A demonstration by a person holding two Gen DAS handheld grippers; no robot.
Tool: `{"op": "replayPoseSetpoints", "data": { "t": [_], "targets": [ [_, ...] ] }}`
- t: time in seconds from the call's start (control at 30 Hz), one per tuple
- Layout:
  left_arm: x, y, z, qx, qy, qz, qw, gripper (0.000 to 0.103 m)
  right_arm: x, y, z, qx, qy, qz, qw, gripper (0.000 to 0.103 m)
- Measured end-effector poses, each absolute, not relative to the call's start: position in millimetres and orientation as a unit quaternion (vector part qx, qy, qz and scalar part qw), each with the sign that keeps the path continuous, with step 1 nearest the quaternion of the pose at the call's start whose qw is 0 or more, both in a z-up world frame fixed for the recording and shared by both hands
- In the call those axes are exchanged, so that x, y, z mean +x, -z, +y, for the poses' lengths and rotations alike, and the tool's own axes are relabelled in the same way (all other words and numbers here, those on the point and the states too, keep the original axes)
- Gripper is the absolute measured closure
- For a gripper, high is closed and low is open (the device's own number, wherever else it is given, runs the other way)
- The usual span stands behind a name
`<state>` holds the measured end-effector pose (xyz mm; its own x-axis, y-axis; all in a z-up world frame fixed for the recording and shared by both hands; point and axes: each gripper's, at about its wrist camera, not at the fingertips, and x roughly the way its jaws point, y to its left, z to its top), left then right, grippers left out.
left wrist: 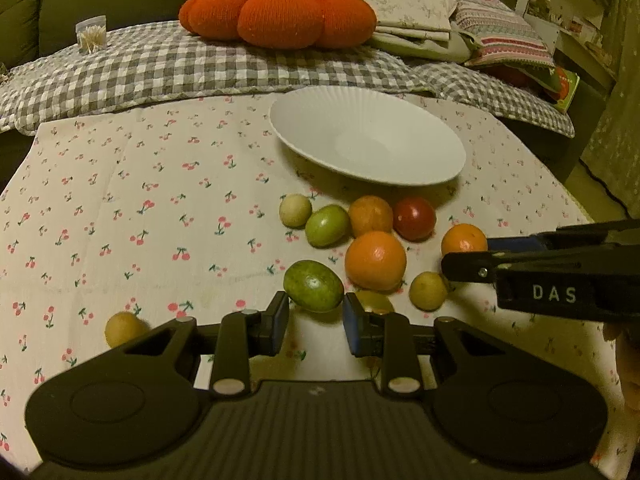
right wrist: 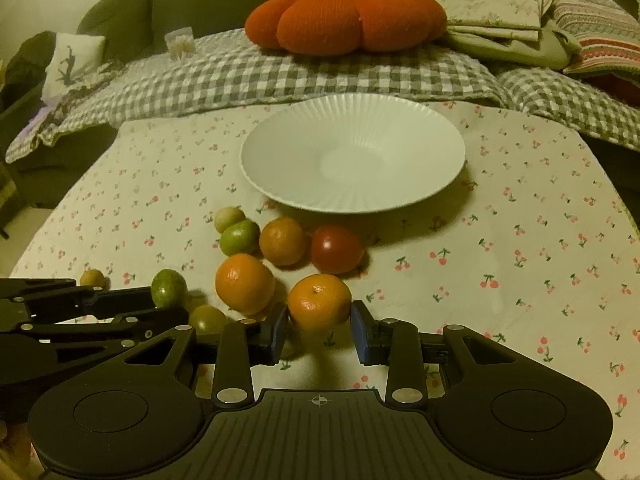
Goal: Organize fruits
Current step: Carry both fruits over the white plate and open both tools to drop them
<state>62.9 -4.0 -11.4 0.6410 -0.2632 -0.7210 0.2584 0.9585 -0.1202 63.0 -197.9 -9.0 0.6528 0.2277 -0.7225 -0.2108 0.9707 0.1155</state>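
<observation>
Table: a cherry-print tablecloth [right wrist: 520, 216] covers it, with a checked blanket and an orange pumpkin cushion [right wrist: 344, 20] behind, on the sofa.
Plate: the white ribbed plate [right wrist: 280, 188] sits at the far middle of the cloth and has no fruit in it at all.
Fruit pile: most of the fruit lies loose on the cloth just in front of the plate: a large orange [left wrist: 375, 260], a darker orange [left wrist: 370, 216], a red fruit [left wrist: 414, 218], a green fruit [left wrist: 327, 226], a pale round one [left wrist: 295, 210] and several small yellow ones, one apart at the left [left wrist: 124, 328].
Right gripper: the right gripper [right wrist: 319, 330] has its blue pads closed against the sides of a mandarin [right wrist: 319, 308], which appears just clear of the cloth.
Left gripper: the left gripper [left wrist: 315, 320] is narrowed on a green oval fruit [left wrist: 314, 286], gripped at its near end.
Progress: judged from the bare plate, nothing has been sorted yet; two fruits are in hand, and the rest remain to be moved.
Next need: carrying both held fruits up to the plate, presumably.
</observation>
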Motion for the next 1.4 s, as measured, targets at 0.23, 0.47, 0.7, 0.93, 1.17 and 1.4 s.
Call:
{"op": "replayPoseSetpoints", "data": {
  "t": [0.23,0.47,0.7,0.93,1.17,1.4],
  "targets": [
    [76.7,-4.5,-15.9,-0.006,0.153,0.379,0.912,0.076,69.5,-3.9,-209.5,0.021,-0.113,0.385,0.916,0.071],
    [102.2,-17.9,-35.7,0.0,0.169,0.36,0.917,0.076,90.8,-20.2,-225.8,0.046,-0.103,0.368,0.923,0.071],
    [128.1,-12.4,-56.7,0.032,0.172,0.349,0.92,0.076,116.0,-18.2,-235.0,0.06,-0.1,0.367,0.923,0.071],
    [144.2,-6.6,-66.2,0.045,0.175,0.346,0.921,0.076,136.7,-12.5,-237.4,0.064,-0.096,0.364,0.924,0.071],
    [151.6,-1.8,-72.7,0.04,0.176,0.354,0.918,0.075,143.7,-8.0,-237.2,0.064,-0.095,0.365,0.924,0.071],
    [150.8,-1.7,-74.3,0.043,0.176,0.353,0.918,0.076,145.8,-6.8,-238.2,0.069,-0.095,0.366,0.923,0.07]
  ]
}}
